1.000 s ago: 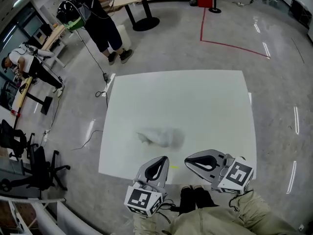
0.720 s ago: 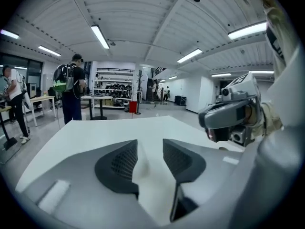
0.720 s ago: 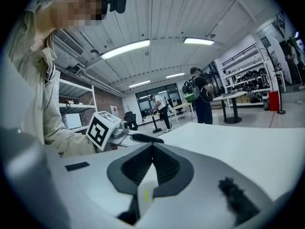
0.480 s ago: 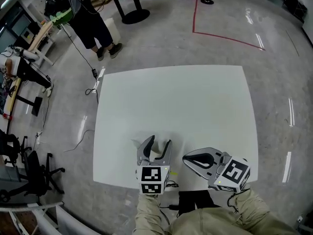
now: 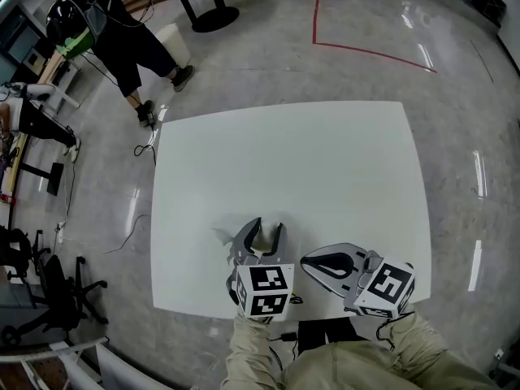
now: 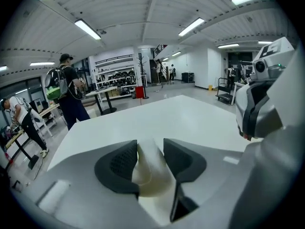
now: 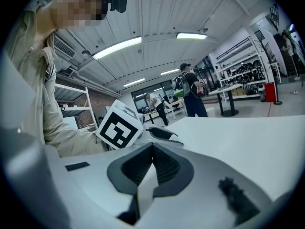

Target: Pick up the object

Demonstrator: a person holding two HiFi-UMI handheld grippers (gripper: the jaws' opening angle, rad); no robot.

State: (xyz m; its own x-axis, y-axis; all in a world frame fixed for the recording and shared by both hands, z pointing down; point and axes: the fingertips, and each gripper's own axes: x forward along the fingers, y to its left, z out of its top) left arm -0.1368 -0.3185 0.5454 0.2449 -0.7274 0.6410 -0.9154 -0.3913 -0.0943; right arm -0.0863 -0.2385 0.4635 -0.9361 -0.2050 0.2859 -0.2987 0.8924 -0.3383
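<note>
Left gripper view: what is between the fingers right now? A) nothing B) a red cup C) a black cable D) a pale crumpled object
D: a pale crumpled object fills the gap of the left gripper and touches both fingers, which are closing on it.

object (image 6: 148, 168) on table (image 5: 325, 161) (near front edge)
</note>
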